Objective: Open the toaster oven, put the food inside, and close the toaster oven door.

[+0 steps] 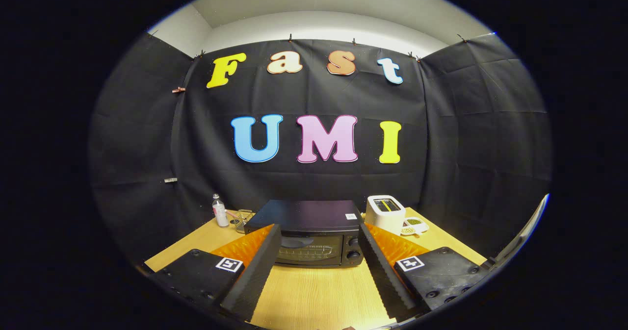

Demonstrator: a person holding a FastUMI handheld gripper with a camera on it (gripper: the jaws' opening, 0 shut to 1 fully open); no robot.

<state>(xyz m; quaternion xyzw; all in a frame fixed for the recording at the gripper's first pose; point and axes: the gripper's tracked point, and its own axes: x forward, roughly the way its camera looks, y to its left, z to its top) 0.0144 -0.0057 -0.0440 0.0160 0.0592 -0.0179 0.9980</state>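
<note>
The fingers stood spread before the shut oven; best approach its door's top edge squarely.

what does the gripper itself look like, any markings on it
The gripper has two long wedge-shaped fingers with ribbed inner faces. Each sits on a dark block with screw heads, and each block carries a square black-and-white marker.

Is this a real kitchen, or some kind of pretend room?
Probably a pretend kitchen in a test booth. A black toaster oven, door closed, and a white toaster sit on a wooden table with black cloth walls. The gripper hangs open just before the oven.
</note>
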